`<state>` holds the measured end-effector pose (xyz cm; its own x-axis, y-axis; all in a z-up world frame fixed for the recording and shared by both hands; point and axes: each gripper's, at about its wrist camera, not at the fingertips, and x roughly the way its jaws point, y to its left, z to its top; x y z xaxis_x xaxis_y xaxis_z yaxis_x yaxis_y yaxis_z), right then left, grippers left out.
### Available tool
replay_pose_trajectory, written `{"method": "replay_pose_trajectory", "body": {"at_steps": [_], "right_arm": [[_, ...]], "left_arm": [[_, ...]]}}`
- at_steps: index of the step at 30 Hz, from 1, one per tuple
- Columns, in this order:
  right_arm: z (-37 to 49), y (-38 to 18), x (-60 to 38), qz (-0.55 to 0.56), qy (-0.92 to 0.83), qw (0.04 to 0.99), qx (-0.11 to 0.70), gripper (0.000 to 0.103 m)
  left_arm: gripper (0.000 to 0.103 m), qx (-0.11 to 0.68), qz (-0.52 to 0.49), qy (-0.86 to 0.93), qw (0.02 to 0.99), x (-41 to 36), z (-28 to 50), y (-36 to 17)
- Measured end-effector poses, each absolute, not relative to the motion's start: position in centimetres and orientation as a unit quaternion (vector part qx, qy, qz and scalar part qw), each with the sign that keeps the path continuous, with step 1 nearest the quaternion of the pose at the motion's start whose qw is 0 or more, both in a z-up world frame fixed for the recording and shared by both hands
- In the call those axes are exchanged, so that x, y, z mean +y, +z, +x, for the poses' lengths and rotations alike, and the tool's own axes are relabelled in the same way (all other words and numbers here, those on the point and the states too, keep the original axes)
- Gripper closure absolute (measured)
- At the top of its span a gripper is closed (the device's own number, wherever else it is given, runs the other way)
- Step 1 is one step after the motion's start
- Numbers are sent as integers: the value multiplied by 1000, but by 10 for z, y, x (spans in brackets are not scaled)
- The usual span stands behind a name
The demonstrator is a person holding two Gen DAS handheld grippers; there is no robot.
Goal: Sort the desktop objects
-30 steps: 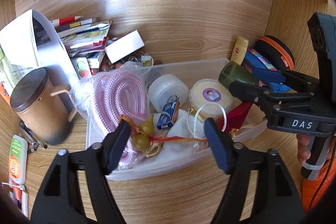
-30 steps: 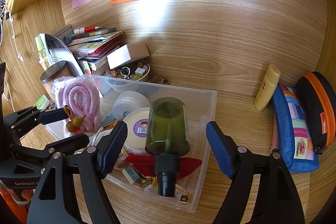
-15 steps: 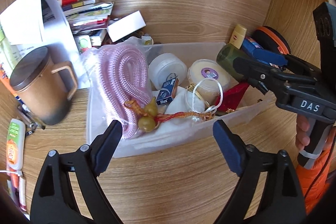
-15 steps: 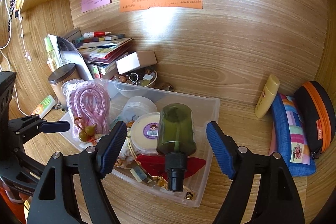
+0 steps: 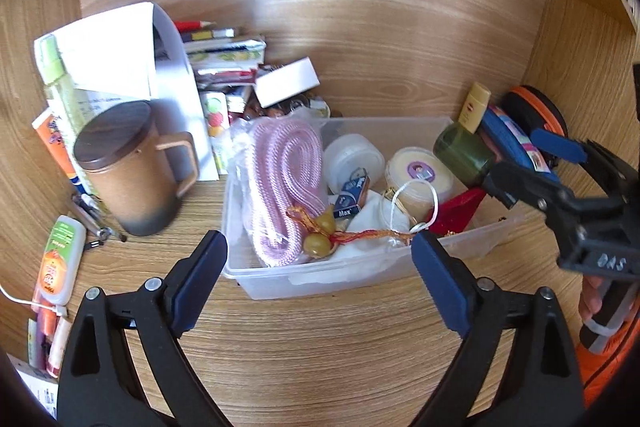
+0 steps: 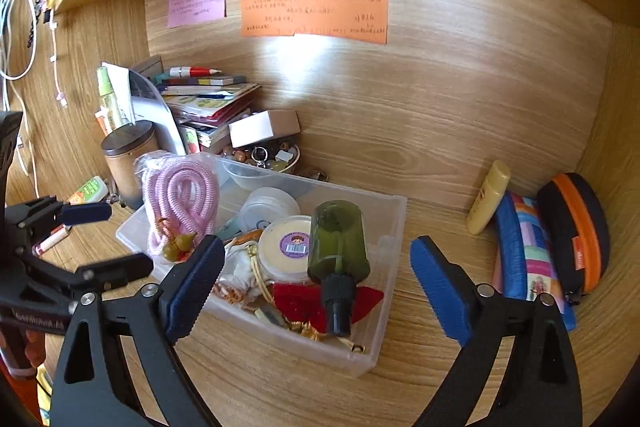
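A clear plastic bin (image 5: 360, 277) (image 6: 394, 227) on the wooden desk holds a pink rope (image 5: 280, 183) (image 6: 180, 199), a gourd charm (image 5: 320, 235), round jars (image 6: 290, 251), a red pouch (image 6: 304, 301) and a dark green spray bottle (image 6: 340, 247) (image 5: 462, 155). My left gripper (image 5: 318, 277) is open and empty, just in front of the bin. My right gripper (image 6: 312, 281) is open and empty, over the bin's near corner, above the bottle and apart from it. It also shows in the left wrist view (image 5: 536, 163).
A brown lidded mug (image 5: 128, 167), papers and a book stack (image 6: 204, 103) stand left of the bin. A yellow tube (image 6: 488, 197), a striped pouch (image 6: 528, 251) and an orange-trimmed case (image 6: 576, 231) lie at right. A tube (image 5: 58, 259) lies far left.
Both grippers have pulled back from the bin and up. The gourd charm now lies in the bin, clear of my left fingers. The green bottle stays in the bin.
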<state>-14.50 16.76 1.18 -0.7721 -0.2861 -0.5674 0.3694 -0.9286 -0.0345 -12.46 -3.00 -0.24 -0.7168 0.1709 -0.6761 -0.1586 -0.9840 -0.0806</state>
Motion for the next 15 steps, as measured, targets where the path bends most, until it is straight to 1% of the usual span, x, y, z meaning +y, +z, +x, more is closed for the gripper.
{"method": "replay_pose_trajectory", "body": {"at_steps": [6,8,13,15], "right_arm": [[-124,11,168,291,-939,164,83,9],[-116,11,169,290,-940,160,85,9],[-96,10,171,286,-943,148,91,9],[-89,9,172,282,-944,145,89,8]], "left_arm": [[8,-15,-339,938,74,-34,-105,10],[5,-14,-329,942,70,-35,-97,14],[5,-18,-304,950,68,-35,-77,22],[3,-20,-295,953,64,-34,-70,23]]}}
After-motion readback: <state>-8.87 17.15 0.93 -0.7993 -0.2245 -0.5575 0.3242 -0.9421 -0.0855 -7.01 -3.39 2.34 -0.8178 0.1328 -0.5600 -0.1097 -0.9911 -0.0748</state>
